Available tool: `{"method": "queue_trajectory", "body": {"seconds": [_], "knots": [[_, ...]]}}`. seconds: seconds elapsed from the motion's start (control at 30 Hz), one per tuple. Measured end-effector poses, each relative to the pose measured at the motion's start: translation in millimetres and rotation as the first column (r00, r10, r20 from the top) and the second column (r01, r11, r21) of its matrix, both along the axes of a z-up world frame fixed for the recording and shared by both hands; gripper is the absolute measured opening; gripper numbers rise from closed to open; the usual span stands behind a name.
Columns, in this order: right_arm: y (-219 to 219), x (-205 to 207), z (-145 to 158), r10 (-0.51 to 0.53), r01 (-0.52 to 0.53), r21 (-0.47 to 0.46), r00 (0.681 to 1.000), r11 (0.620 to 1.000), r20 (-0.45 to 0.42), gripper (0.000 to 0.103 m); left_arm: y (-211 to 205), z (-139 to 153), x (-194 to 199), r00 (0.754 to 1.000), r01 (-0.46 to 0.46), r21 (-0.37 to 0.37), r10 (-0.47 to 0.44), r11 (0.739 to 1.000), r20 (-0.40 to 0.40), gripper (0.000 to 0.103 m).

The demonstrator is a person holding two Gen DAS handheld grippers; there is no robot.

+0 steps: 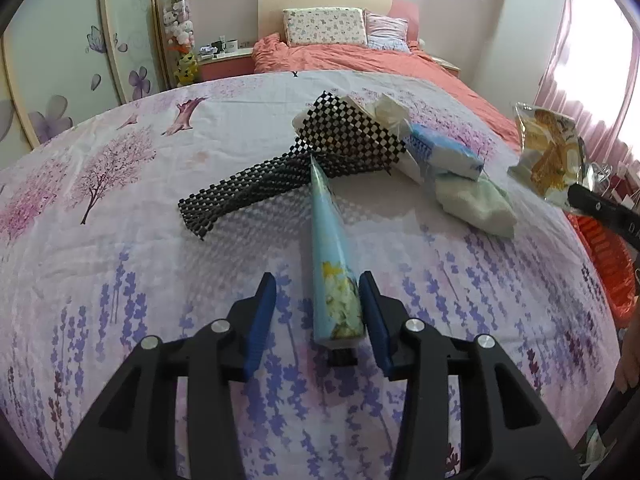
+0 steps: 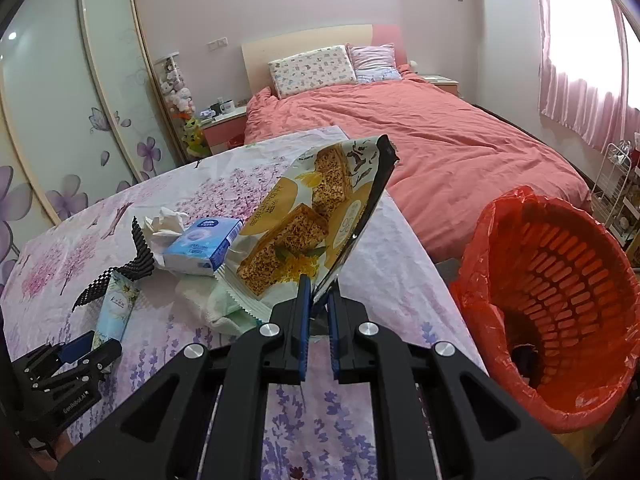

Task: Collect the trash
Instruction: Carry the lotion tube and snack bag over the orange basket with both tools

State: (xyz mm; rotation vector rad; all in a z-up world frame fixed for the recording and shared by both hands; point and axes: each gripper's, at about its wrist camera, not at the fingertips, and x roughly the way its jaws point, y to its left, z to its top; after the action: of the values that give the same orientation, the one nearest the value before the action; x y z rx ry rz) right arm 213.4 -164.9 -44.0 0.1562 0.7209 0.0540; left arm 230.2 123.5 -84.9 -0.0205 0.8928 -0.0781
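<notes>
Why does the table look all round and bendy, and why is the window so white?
Left wrist view: the fisheye lens bows the flowered tablecloth into a dome, and the window is blown out to white glare behind the pink curtain. Right wrist view: the wardrobe doors curve, corners go dark, and the snack wrapper stays sharp.

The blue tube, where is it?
The blue tube lies on the flowery table, its cap end between the open left claw's fingers, its tip touching the black mesh mat.
</notes>
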Motion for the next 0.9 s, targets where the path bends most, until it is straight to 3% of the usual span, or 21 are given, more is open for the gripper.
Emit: {"method": "queue_trajectory", "body": {"seconds": [0.03,0.2,0.67,0.8,0.9], "knots": [[0,0,0,0.0,0.0,0.001,1.0,1.0,0.0,0.008,-2,0,-1,1.0,0.012,-0.006,-0.012,1.0,0.001,0.024],[0,-3,6,0.002,-0.002,0.009,1.0,1.0,0.01,0.008,-3,2,-3,1.0,0.02,-0.02,-0.02,1.0,0.006,0.023],[-10,-18,26,0.008,-0.01,0.037,0.998,0.999,0.069,0.008,-7,59,-15,0.99,0.03,-0.025,-0.026,0.999,0.139,0.022],[-13,-21,26,0.004,-0.007,0.043,0.998,0.999,0.07,0.008,-10,54,-18,0.991,0.039,0.016,-0.041,0.999,0.124,0.023],[-12,-23,22,0.008,-0.01,0.041,0.998,0.999,0.06,0.008,-9,34,-23,0.997,0.05,0.034,-0.052,0.998,0.065,0.022]]}}
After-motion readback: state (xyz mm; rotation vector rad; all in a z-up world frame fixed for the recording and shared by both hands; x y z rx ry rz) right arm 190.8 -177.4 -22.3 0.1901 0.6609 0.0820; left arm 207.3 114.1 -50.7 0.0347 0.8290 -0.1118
